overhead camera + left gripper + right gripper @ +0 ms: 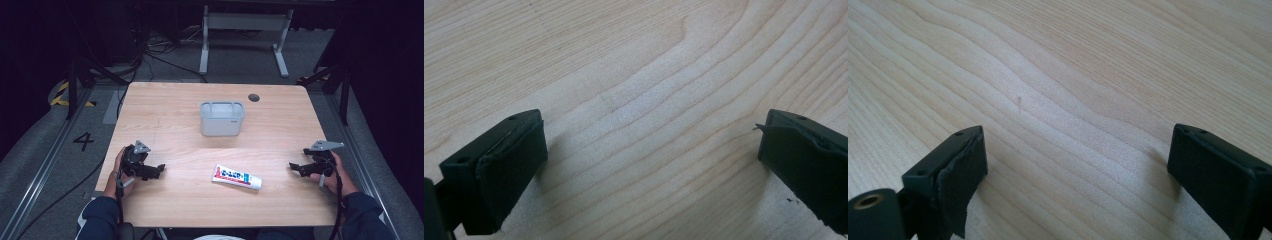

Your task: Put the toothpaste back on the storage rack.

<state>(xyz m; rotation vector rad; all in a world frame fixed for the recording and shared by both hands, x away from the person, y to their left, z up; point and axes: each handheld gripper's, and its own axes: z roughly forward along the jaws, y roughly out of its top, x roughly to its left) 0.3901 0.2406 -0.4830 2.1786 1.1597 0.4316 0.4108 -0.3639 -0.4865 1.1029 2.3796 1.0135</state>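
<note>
Both tools rest on the table [165,107] with jaws spread wide and nothing between them, the left tool [159,169] well to the left of the toothpaste tube [236,177], the right tool [294,166] to its right. The work appears to be at its start: a reach inward to close on the tube. White with red-and-blue print, the tube lies flat just in front of the grey bin [222,119].

A black number 4 [83,141] is painted on the grey floor [45,165], at nine o'clock from the worktop [165,120]. The tube's [236,177] printing is too small to read.
</note>
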